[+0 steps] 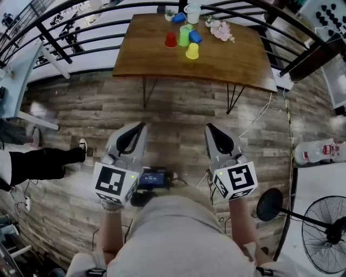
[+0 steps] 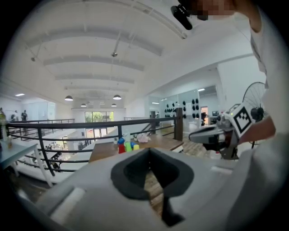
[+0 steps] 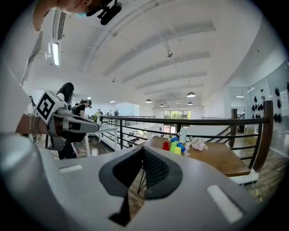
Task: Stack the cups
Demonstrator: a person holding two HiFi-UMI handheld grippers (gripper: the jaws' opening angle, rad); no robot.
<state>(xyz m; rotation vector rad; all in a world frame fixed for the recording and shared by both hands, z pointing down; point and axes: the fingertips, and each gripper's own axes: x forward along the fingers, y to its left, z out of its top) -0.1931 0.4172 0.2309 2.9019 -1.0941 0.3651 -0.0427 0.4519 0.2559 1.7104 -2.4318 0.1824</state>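
a: so where were the cups sitting at that point?

b: all on the wooden table (image 1: 232,65), straight off at 12 o'clock from both grippers and bunched near its far edge. the green cup (image 1: 184,37) was in the middle of the bunch, with the red cup (image 1: 171,40) just beside it at 9 o'clock. the blue cup (image 1: 195,37) was tipped over at its 3 o'clock and the yellow cup (image 1: 192,51) sat at 5 o'clock, nearest the person. a second blue cup (image 1: 179,17) was further back at 11 o'clock, next to a white mug (image 1: 193,14). pink flowers (image 1: 221,30) lay at 3 o'clock of the whole group.

a: and the grippers, holding anything?

b: nope. the left gripper (image 1: 139,129) had its jaws pressed together with nothing between them, and the right gripper (image 1: 210,130) was the same. they were side by side over the plank floor (image 1: 178,108), noses toward 12 o'clock, well apart from the table and every cup.
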